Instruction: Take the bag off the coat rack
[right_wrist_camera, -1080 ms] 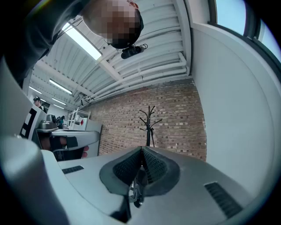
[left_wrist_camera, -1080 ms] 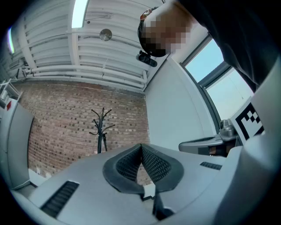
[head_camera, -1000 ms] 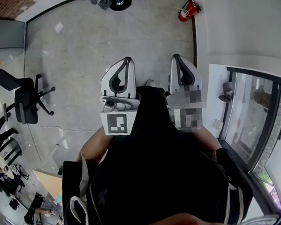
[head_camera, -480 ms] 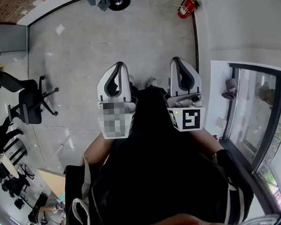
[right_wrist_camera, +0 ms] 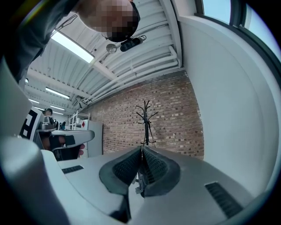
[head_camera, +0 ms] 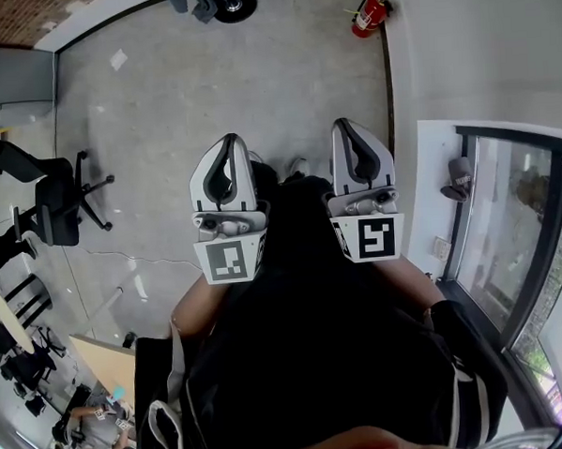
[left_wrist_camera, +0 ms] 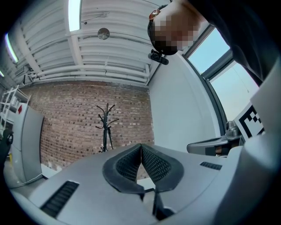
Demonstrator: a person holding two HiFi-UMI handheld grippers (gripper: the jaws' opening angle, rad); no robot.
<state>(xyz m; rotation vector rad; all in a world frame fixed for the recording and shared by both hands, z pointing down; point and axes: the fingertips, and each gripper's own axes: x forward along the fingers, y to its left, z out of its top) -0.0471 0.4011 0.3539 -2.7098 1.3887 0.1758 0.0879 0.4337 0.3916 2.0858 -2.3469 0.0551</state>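
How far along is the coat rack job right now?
Done: nothing yet. In hand: nothing; left hand-held gripper and right hand-held gripper are shut, empty. Left: reaching the coat rack by the far brick wall, then lifting off the bag, not discernible from here.

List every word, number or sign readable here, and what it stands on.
No readable words or numbers anywhere.
Left gripper: square black-and-white marker, no letters.
Right gripper: same kind of marker.
Fire extinguisher: label too small to read.
Cabinet: red diamond sign, too small to read.
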